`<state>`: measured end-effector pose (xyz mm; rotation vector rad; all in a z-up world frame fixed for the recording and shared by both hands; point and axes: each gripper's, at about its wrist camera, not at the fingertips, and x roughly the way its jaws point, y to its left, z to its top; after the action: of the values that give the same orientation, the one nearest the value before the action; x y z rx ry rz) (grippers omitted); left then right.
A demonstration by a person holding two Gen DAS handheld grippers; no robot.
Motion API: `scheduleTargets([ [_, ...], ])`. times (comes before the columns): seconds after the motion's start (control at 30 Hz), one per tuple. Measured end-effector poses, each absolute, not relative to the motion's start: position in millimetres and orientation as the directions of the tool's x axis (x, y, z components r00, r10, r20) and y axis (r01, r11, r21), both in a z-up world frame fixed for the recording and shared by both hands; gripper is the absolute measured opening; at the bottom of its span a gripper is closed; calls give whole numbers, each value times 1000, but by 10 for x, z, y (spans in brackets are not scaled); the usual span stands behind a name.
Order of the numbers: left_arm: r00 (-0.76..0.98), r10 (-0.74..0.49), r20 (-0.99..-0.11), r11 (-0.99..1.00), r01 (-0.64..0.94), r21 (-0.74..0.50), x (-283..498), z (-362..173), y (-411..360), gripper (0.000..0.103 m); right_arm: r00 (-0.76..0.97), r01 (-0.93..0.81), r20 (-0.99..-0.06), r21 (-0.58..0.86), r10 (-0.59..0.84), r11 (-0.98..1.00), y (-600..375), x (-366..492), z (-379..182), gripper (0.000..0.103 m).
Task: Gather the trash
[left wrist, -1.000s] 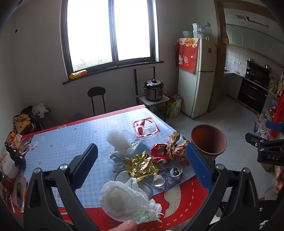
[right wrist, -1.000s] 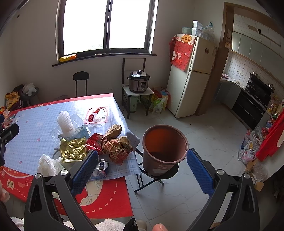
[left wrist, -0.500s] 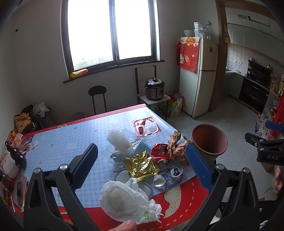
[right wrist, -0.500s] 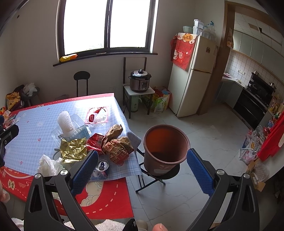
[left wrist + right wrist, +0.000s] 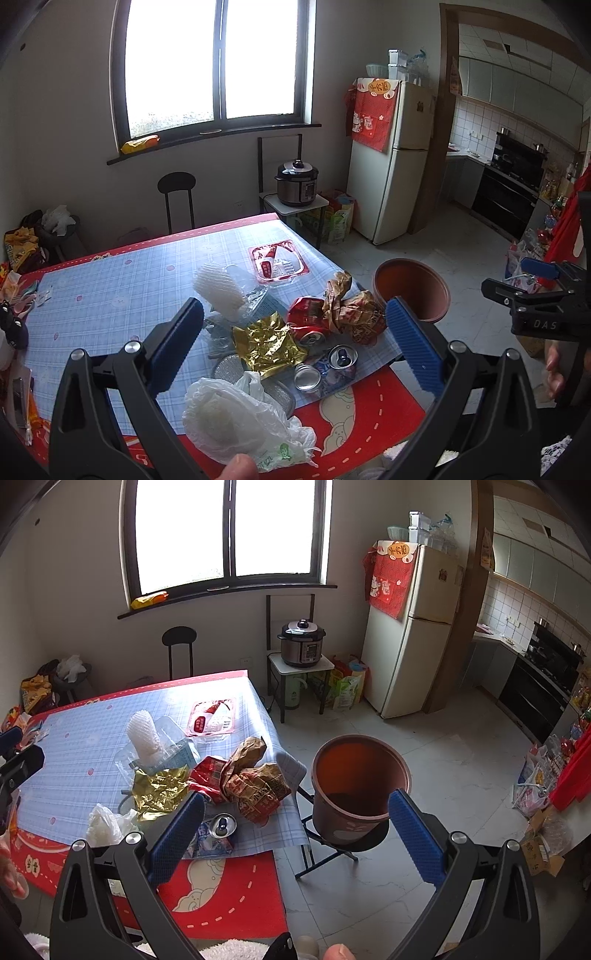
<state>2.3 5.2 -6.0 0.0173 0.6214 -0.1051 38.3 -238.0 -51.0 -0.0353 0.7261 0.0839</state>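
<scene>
A heap of trash lies on the table's near right corner: a white plastic bag (image 5: 236, 421), gold foil (image 5: 267, 341), a crumpled brown paper bag (image 5: 351, 306), a red can (image 5: 308, 319), two opened cans (image 5: 343, 356), a white foam net (image 5: 219, 291) and a red-rimmed tray (image 5: 277, 262). A brown bin (image 5: 356, 775) stands on a stool right of the table. My left gripper (image 5: 295, 350) is open above the heap, holding nothing. My right gripper (image 5: 295, 834) is open and empty, between the table edge and the bin. The paper bag (image 5: 255, 779) shows in the right view too.
The table (image 5: 110, 288) has a blue checked cloth with a red border. A rice cooker (image 5: 303, 642) stands on a small stand, a fridge (image 5: 410, 627) behind it, and a black stool (image 5: 179, 642) by the window. Bags lie on the floor at right (image 5: 535, 794).
Both grippers have barely shifted; the views are almost the same. Nothing was taken hold of or let go.
</scene>
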Motion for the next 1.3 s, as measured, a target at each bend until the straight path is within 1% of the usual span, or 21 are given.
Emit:
scheduleTargets([
  [0.07, 809, -100, -580, 994, 103, -27, 26, -101, 99, 98, 750, -103, -656, 11, 86, 995, -2363, 403, -543, 98],
  [0.23, 808, -59, -586, 998, 46, -36, 16, -224, 338, 98, 752, -136, -645, 43, 132, 990, -2264, 477, -659, 98],
  [0.4, 762, -12, -648, 997, -42, -67, -7, -449, 713, 98, 745, -166, -649, 42, 153, 985, -2131, 570, -830, 98],
  [0.53, 702, 25, -712, 984, -144, -108, -71, -738, 1032, 98, 702, -186, -684, 94, 199, 978, -2034, 629, -1007, 98],
  [0.6, 683, 2, -730, 977, -157, -144, -116, -876, 1126, 97, 676, -218, -699, 113, 234, 969, -1955, 631, -1066, 98],
  [0.7, 655, -22, -755, 974, -155, -163, -150, -1063, 1142, 97, 677, -210, -712, 59, 189, 976, -1833, 615, -1130, 98],
  [0.87, 587, -97, -804, 973, -115, -202, 0, -1412, 946, 97, 638, -236, -739, 78, 215, 969, -1737, 619, -1259, 98],
  [1.0, 552, -108, -827, 978, -90, -188, 234, -1663, 809, 97, 625, -255, -745, 88, 233, 963, -1743, 612, -1286, 98],
  [1.1, 520, -65, -852, 975, -151, -166, 409, -1870, 910, 97, 627, -237, -744, 102, 232, 966, -1847, 604, -1291, 98],
  [1.23, 484, -90, -870, 940, -249, -236, 536, -2111, 1181, 97, 624, -181, -751, 131, 217, 975, -2044, 618, -1317, 98],
  [1.3, 479, -120, -870, 930, -252, -267, 572, -2247, 1222, 97, 619, -159, -756, 144, 212, 977, -2111, 634, -1341, 98],
])
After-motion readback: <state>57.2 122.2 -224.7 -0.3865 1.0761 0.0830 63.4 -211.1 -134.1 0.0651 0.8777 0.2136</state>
